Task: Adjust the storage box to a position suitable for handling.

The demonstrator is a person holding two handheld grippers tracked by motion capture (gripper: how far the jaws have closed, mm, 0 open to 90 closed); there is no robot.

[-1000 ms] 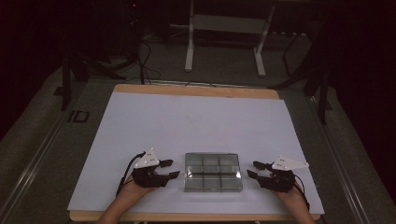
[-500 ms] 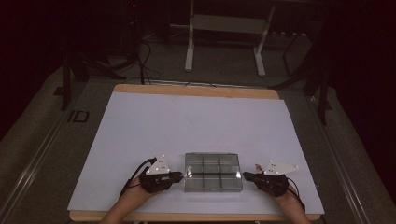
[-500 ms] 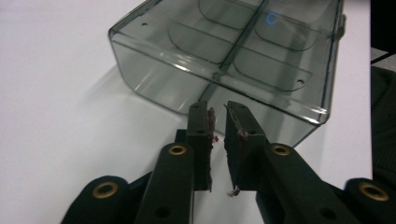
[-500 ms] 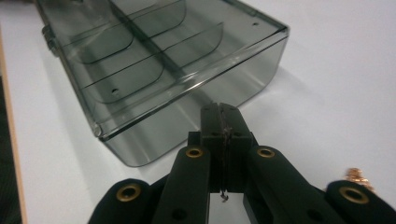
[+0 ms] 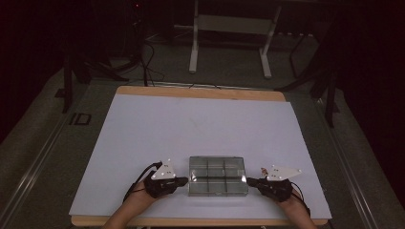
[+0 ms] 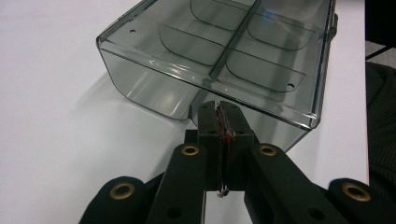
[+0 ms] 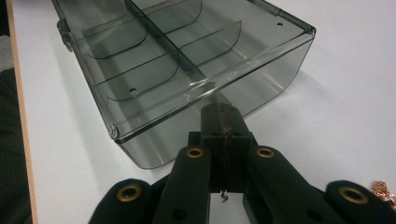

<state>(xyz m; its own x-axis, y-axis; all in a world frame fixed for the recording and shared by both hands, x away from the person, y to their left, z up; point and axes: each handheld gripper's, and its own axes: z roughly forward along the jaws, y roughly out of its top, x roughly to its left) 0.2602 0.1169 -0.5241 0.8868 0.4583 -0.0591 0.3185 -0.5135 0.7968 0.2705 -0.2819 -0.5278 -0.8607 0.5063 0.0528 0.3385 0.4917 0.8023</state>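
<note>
The clear divided box (image 5: 218, 175) lies near my edge of the white bench (image 5: 200, 124), long axis running left to right. My left gripper (image 5: 184, 180) and right gripper (image 5: 249, 181), both just closed and empty, flank its short ends equally.

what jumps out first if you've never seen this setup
A clear smoky compartment box sits near the front edge of the white table. The left gripper and the right gripper, both shut, press against its two ends. Everything behind the table is dark.
</note>
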